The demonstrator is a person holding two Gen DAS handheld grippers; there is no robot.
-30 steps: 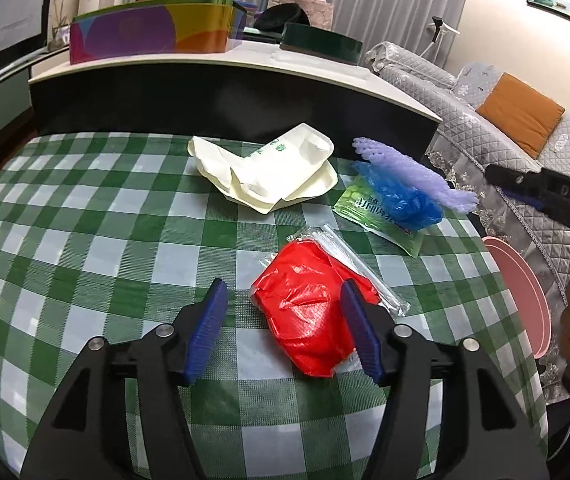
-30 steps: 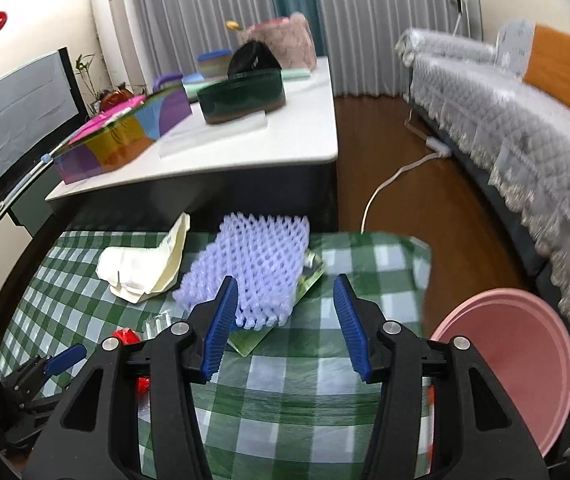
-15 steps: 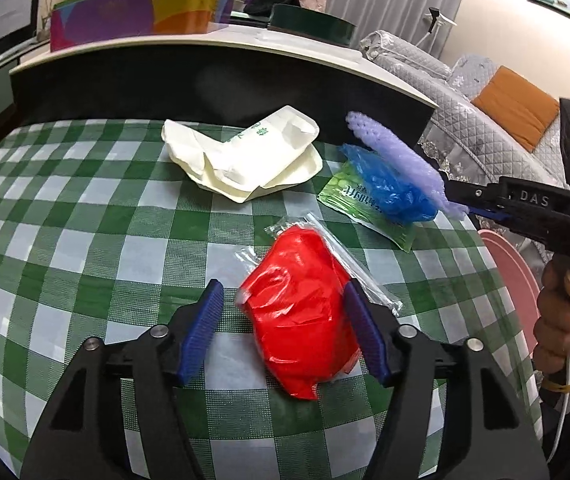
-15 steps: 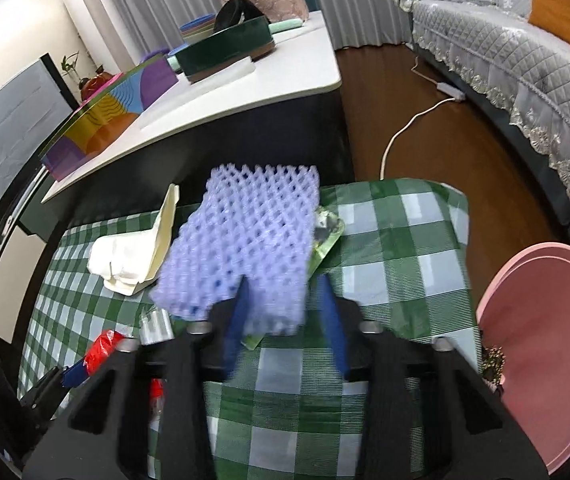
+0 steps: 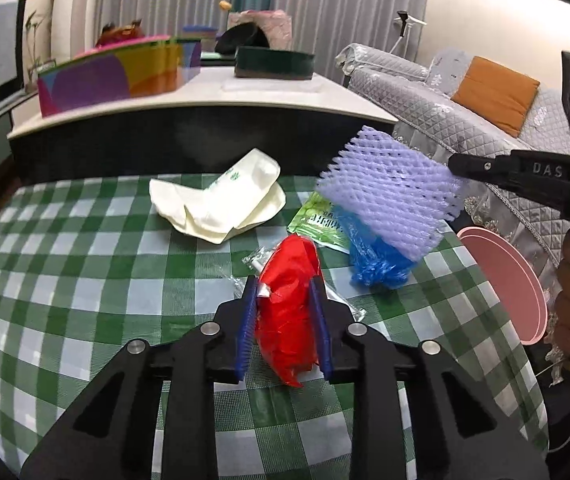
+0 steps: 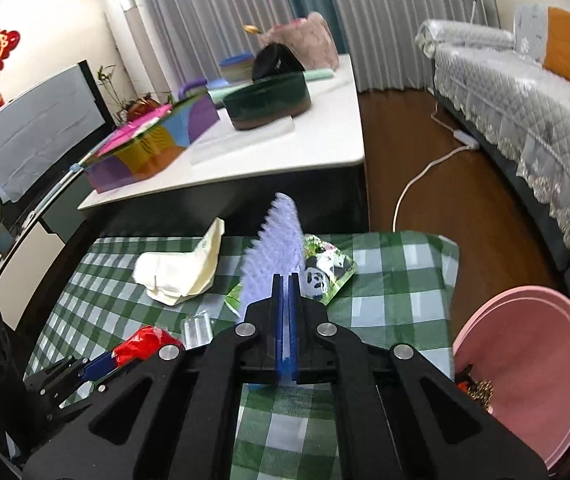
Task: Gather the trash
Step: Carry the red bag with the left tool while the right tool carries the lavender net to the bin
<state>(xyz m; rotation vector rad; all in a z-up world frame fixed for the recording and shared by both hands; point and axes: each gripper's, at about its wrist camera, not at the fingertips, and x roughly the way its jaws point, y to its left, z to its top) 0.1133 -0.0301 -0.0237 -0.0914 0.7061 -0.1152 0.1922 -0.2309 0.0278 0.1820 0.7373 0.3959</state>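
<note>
My left gripper (image 5: pixel 285 320) is shut on a crumpled red plastic bag (image 5: pixel 289 300) on the green checked tablecloth (image 5: pixel 85 280). My right gripper (image 6: pixel 285 324) is shut on a purple foam net (image 6: pixel 275 256) and holds it lifted above the table; the net also shows in the left wrist view (image 5: pixel 393 200). Below it lie a blue plastic bag (image 5: pixel 377 264) and a green panda wrapper (image 6: pixel 329 272). A clear wrapper (image 5: pixel 253 260) lies under the red bag. A crumpled white paper bag (image 5: pixel 221 208) lies farther back.
A pink bin (image 6: pixel 525 380) stands off the table's right edge, also in the left wrist view (image 5: pixel 505 276). A white-topped counter (image 6: pixel 285 144) with boxes stands behind the table. A covered sofa (image 6: pixel 525 100) is at the right.
My left gripper closed on the red bag. My right gripper closed on the purple foam net and lifted it off the blue bag.
</note>
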